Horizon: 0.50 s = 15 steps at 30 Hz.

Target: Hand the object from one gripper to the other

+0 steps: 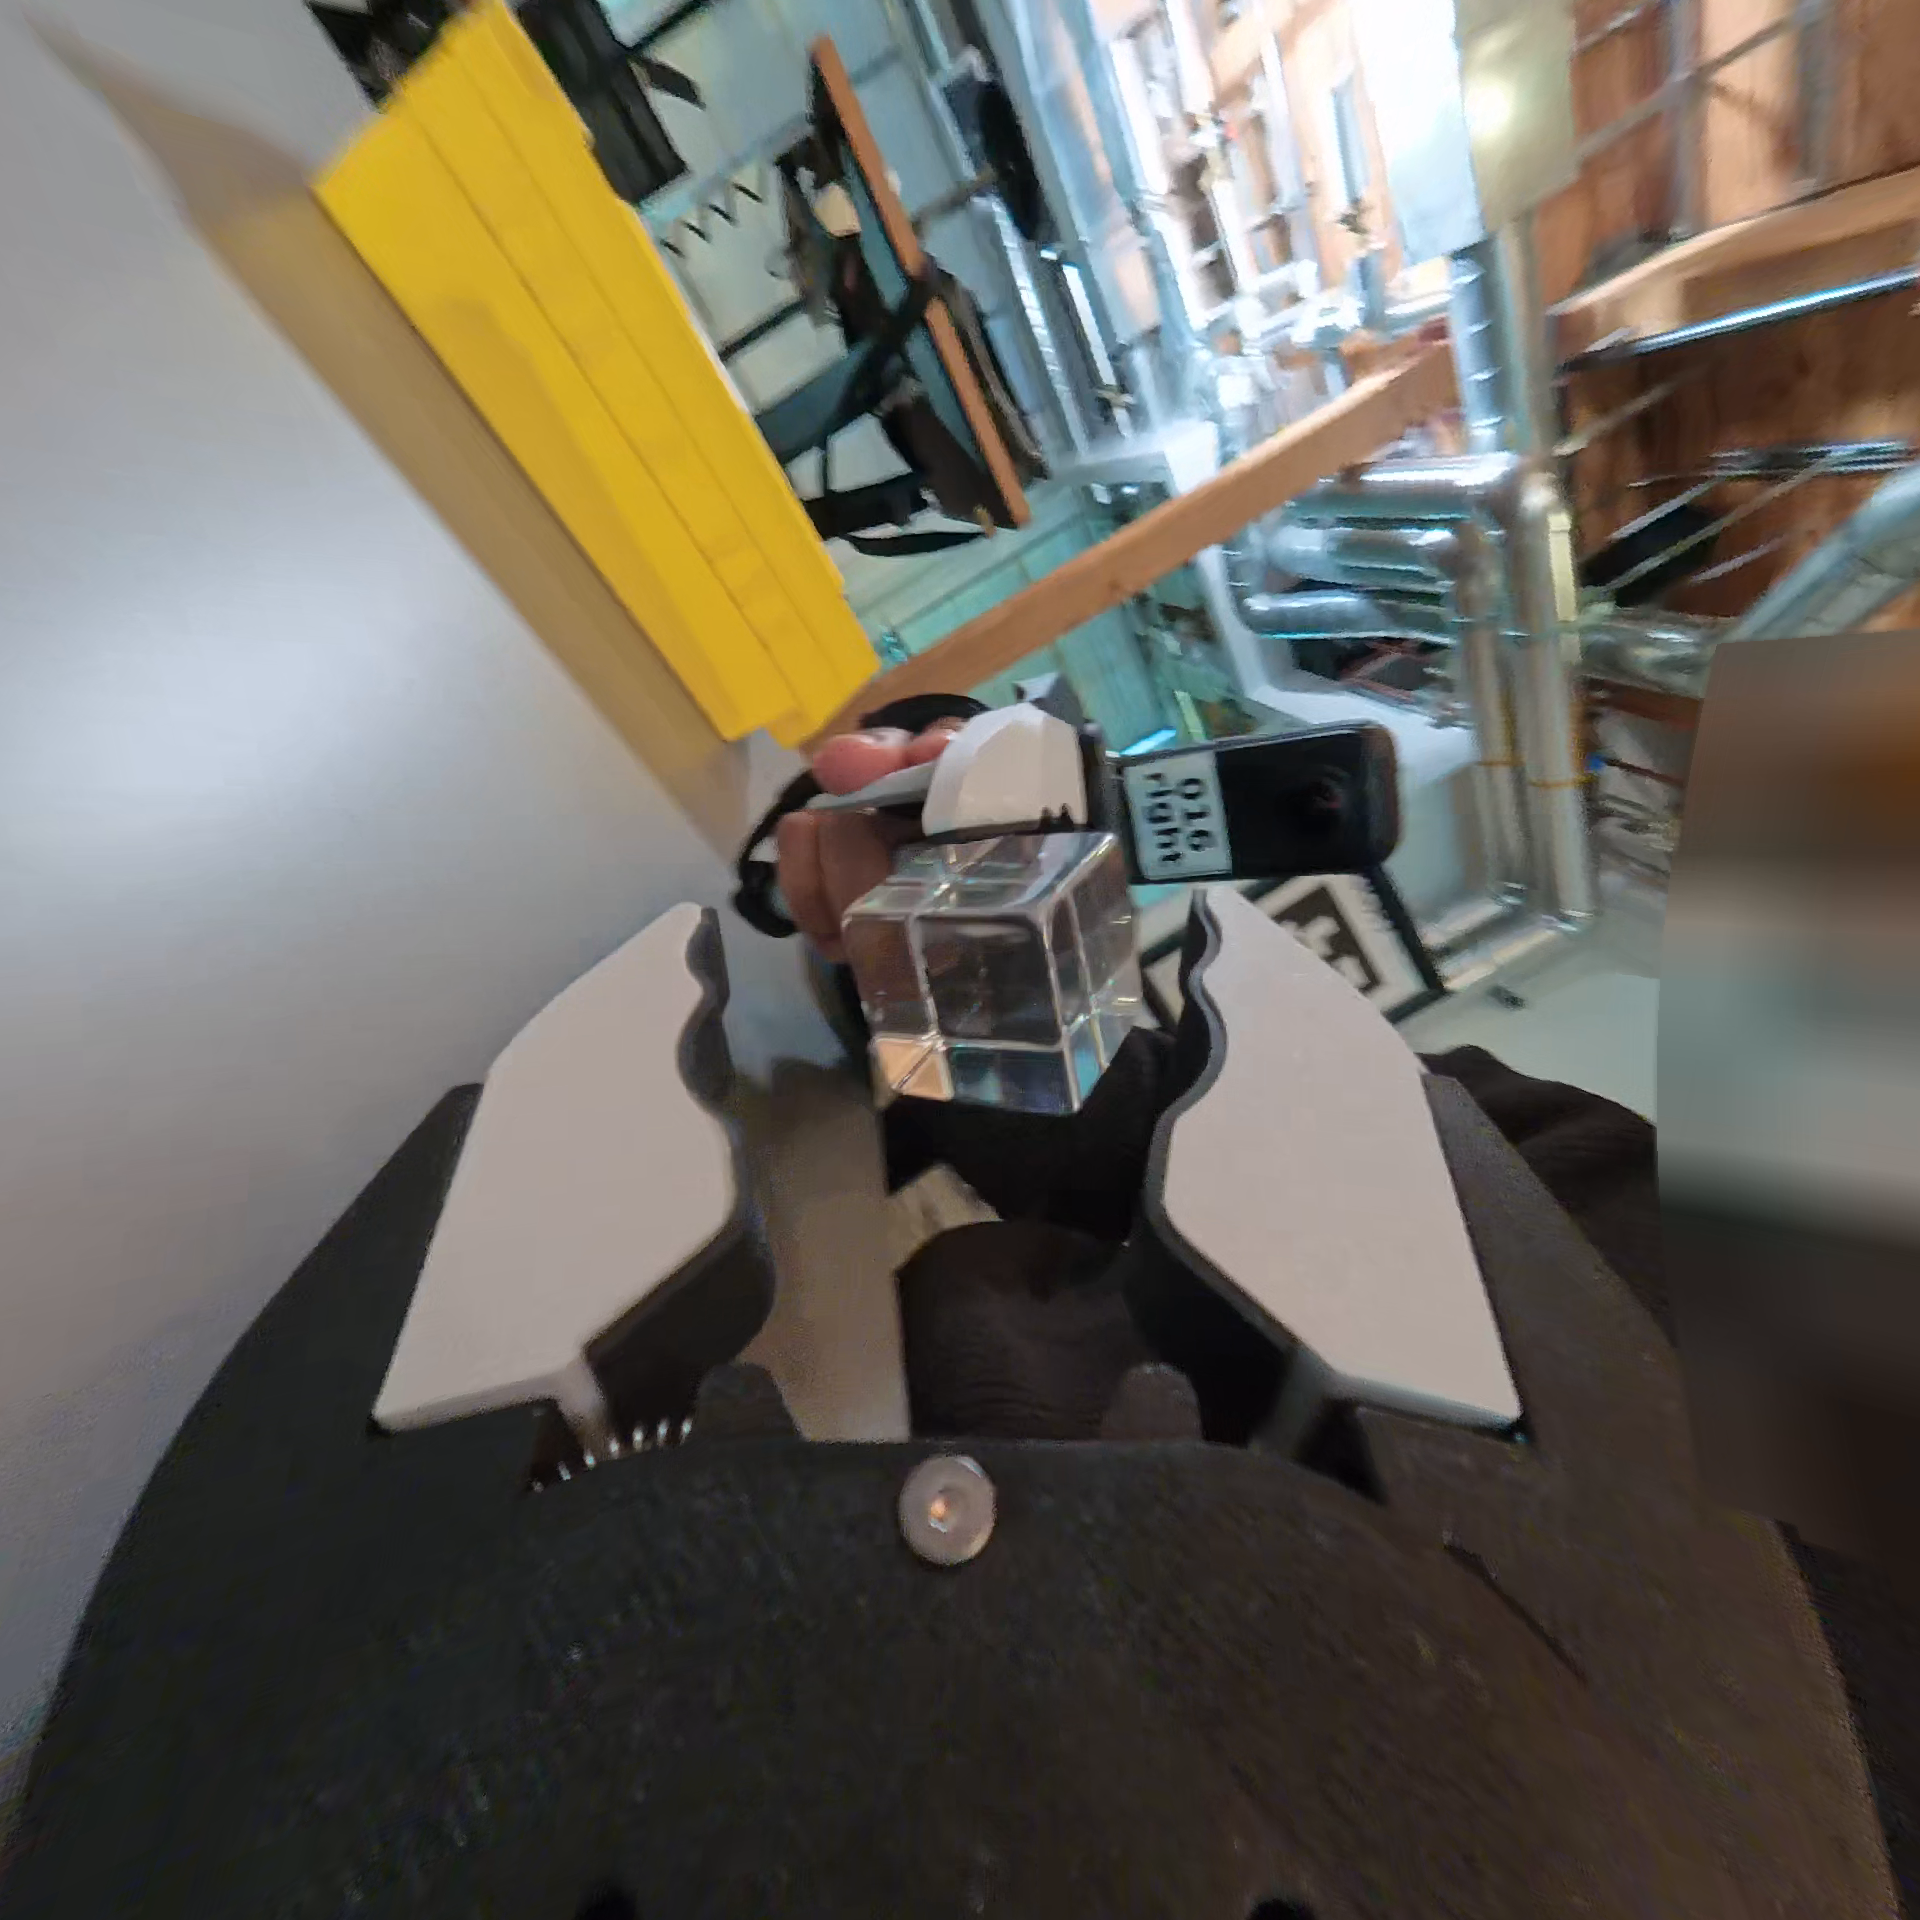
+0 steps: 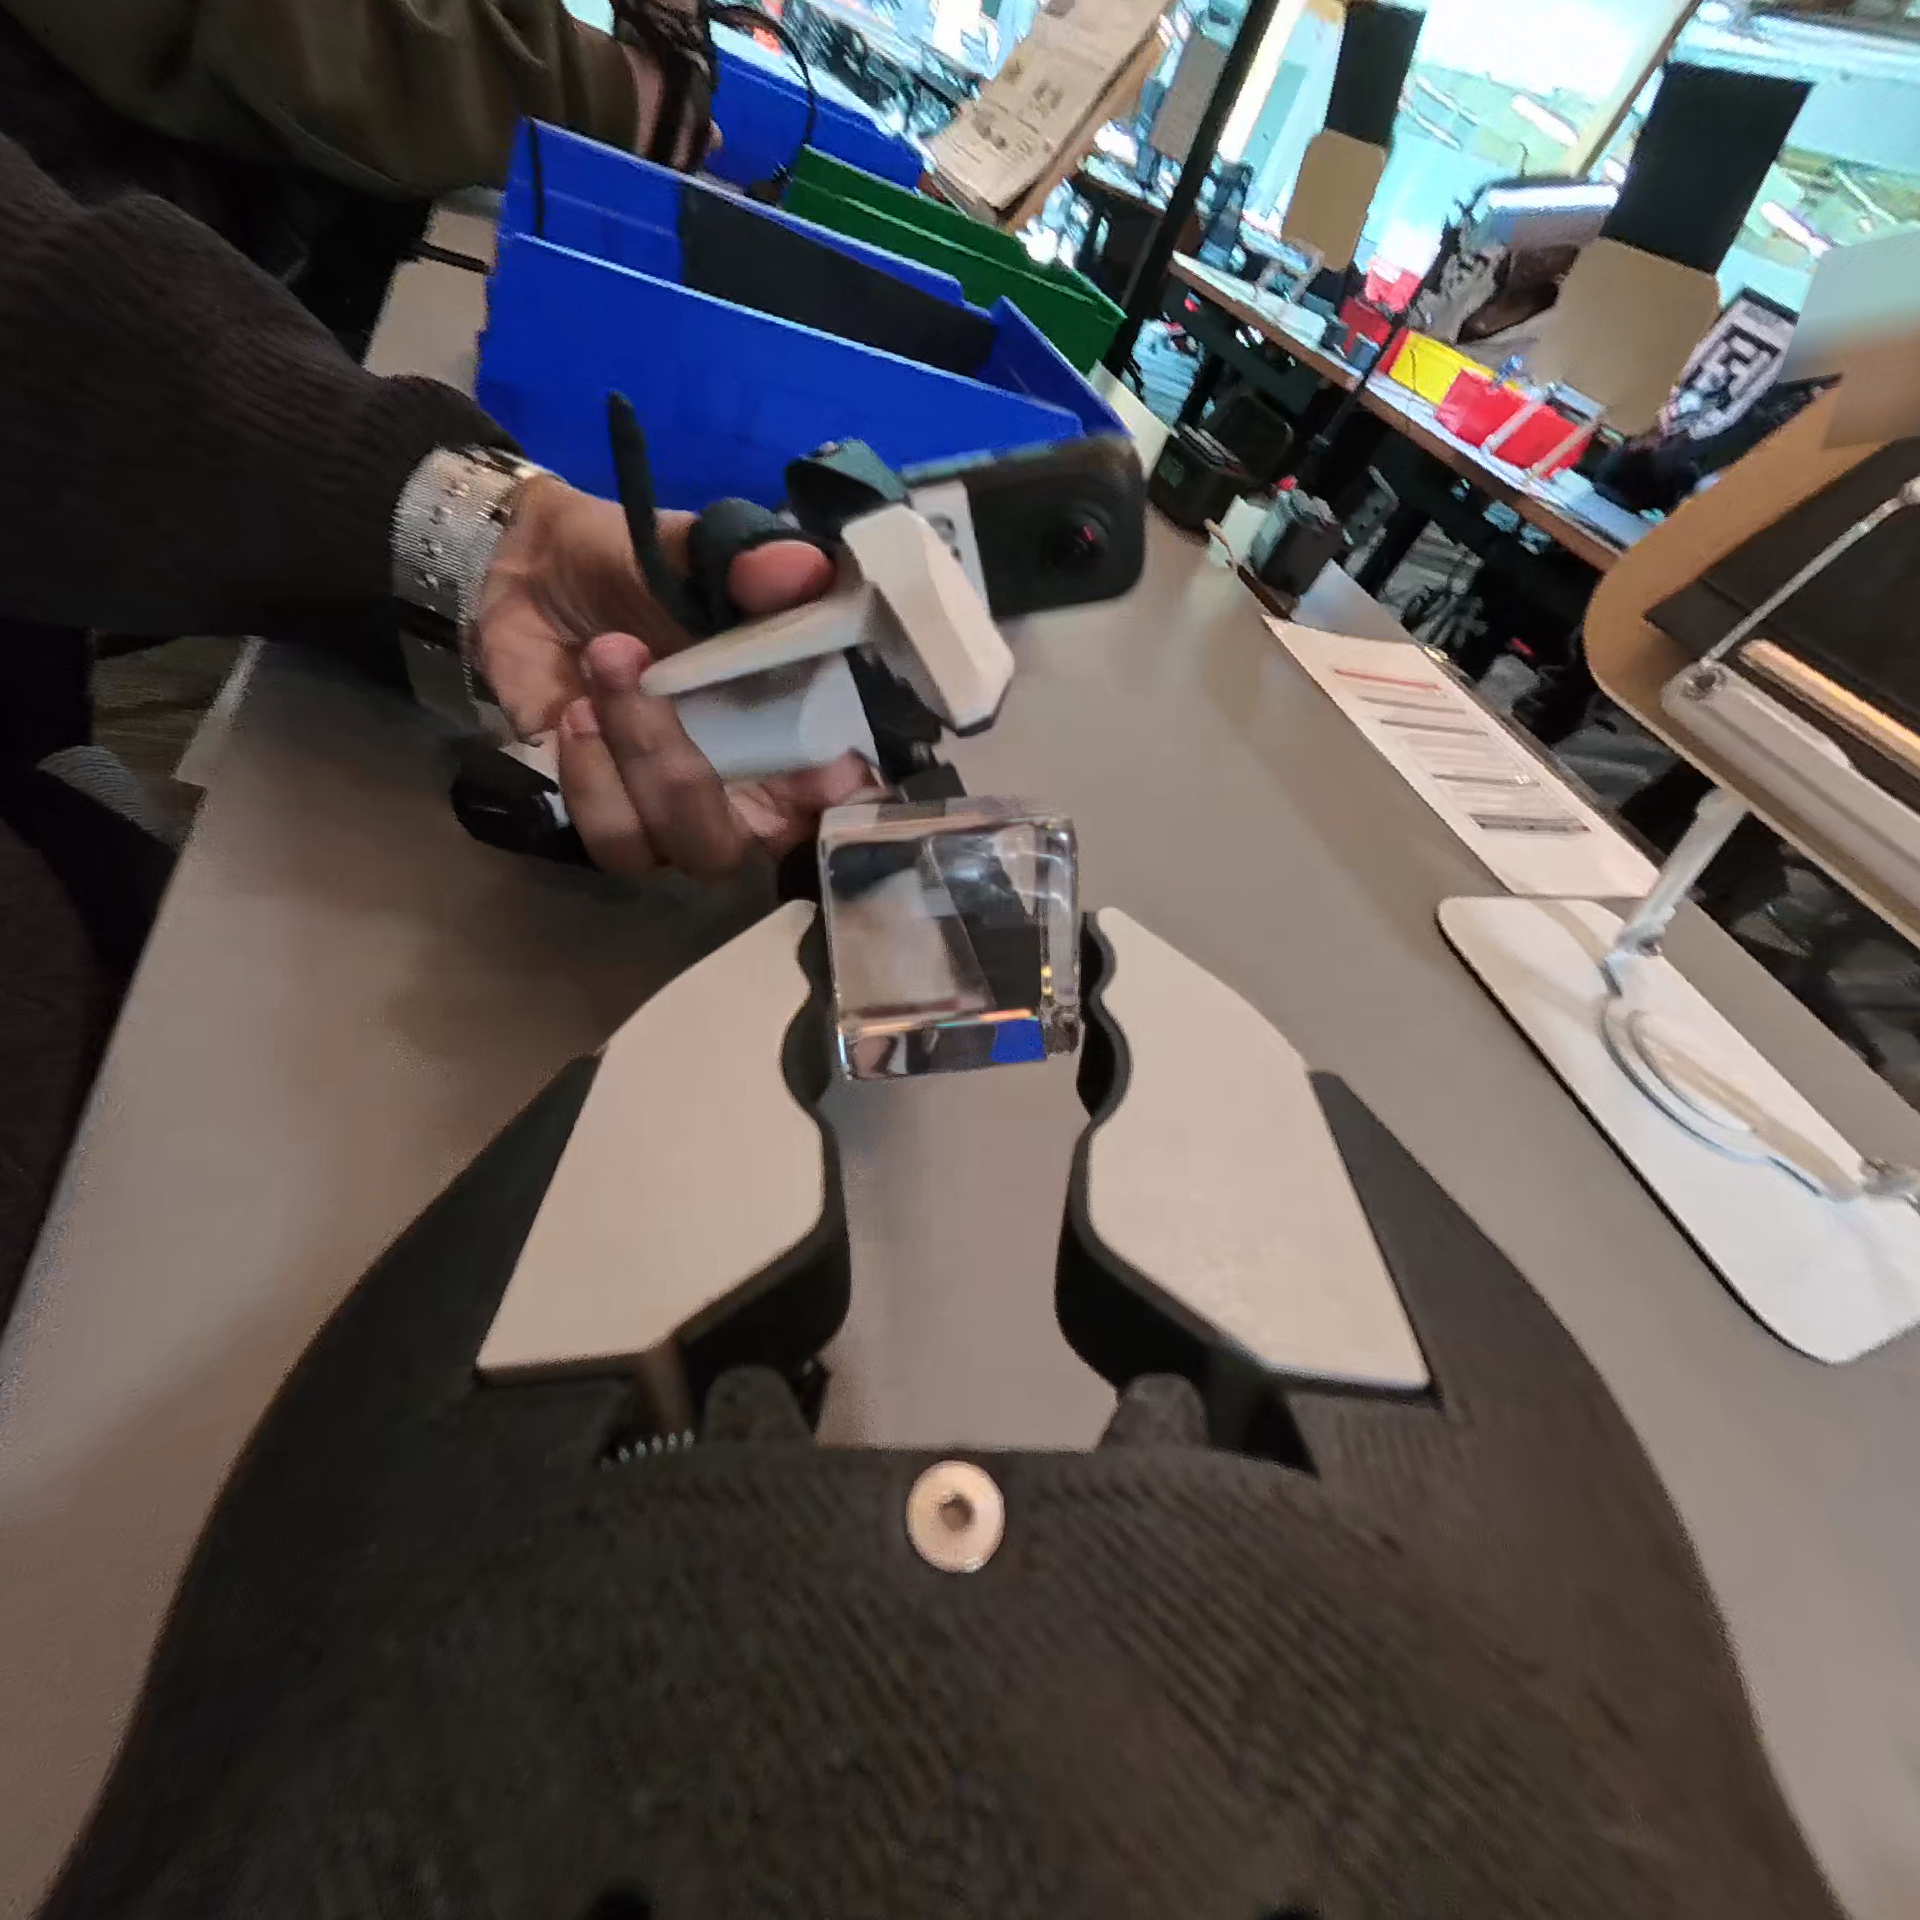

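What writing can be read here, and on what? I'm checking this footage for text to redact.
White label on the black camera: short printed characters, legible, but I don't copy out writing.
Paper sheet on the table: lines of print, too blurred to read.
Black-and-white square marker: a pattern, no words.

A grey counter runs through the right wrist view. Blue bins stand along its far left edge, with a green bin just behind them. A printed sheet lies toward the right edge, near a white stand base whose metal arm carries a wooden board. Beyond the counter, further benches hold red and yellow boxes under bright windows. In the left wrist view, tilted and blurred, a pale wall, yellow bins, a wooden beam and silver ducts show.
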Each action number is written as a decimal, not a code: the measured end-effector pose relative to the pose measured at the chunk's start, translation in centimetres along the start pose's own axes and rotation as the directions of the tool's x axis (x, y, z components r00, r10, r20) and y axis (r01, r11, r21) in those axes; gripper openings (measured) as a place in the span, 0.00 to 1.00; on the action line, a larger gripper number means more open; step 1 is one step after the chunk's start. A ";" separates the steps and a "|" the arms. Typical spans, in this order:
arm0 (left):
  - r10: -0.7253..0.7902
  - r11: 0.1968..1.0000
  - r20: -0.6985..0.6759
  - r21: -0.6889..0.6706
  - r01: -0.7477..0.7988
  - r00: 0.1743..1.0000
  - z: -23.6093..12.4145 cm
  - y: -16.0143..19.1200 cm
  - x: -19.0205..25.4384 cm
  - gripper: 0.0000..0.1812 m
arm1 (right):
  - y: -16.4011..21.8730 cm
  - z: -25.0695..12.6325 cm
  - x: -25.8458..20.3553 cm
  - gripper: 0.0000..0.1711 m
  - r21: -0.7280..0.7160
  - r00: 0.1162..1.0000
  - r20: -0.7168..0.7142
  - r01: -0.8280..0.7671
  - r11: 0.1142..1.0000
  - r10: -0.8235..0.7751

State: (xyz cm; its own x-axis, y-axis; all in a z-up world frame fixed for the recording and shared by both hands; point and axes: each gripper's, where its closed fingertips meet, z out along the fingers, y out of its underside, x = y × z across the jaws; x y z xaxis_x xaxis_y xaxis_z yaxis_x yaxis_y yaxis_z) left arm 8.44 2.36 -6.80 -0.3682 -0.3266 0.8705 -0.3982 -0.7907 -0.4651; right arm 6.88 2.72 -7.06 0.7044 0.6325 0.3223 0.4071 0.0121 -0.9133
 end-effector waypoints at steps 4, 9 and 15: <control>0.127 0.991 0.195 0.010 -0.131 0.973 -0.9 -0.9 -2.0 0.49 | 1.6 0.1 1.2 0.27 -0.108 0.997 -0.075 0.021 0.994 -0.029; 0.193 0.981 0.318 -0.073 -0.178 0.928 -0.7 0.0 -3.4 0.51 | 3.3 0.4 1.8 0.27 -0.258 0.978 -0.137 0.116 0.959 -0.155; 0.283 0.959 0.467 -0.125 -0.254 0.838 -0.9 -0.1 -4.2 0.52 | 4.8 0.8 1.6 0.27 -0.429 0.923 -0.145 0.267 0.863 -0.357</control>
State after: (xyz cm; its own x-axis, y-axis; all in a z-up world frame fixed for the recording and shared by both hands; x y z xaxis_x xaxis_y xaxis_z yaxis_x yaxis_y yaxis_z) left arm 9.25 4.23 -10.54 -0.0288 -0.7392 0.6728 -0.3933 -0.6104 -0.6875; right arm 9.49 4.42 -11.07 0.5886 0.4673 0.6597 0.7887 -0.1528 -0.5954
